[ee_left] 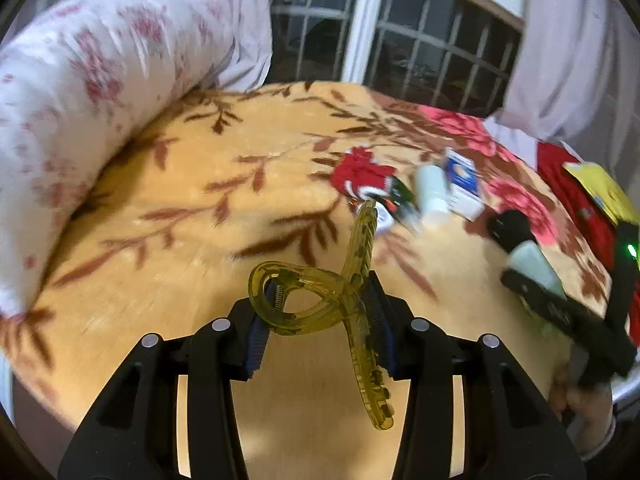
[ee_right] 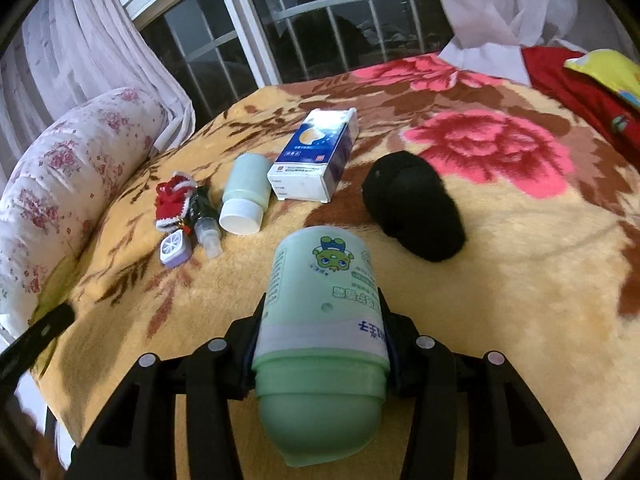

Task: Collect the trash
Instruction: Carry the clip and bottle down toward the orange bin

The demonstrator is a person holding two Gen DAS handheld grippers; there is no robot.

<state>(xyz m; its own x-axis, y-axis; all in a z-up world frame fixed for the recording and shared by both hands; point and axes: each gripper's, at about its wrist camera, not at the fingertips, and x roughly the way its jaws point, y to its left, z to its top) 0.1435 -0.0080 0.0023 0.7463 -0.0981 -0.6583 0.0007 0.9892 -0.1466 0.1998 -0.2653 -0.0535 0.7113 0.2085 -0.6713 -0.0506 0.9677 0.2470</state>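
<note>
Both grippers loaded over the bed, mid-collection.

The left gripper [ee_left: 316,332] clamps a translucent yellow-green plastic hair claw clip [ee_left: 340,296]; the right gripper [ee_right: 322,336] grips a pale green plastic bottle [ee_right: 324,344]. More clutter, including a blue-and-white cardboard box [ee_right: 314,156], lies ahead on the floral blanket [ee_right: 500,280]. Likely next: carry both to a bin, which is not in view.

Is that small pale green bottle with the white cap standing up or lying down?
Lying down. The pale green bottle rests on its side on the blanket, white cap toward the camera.
</note>
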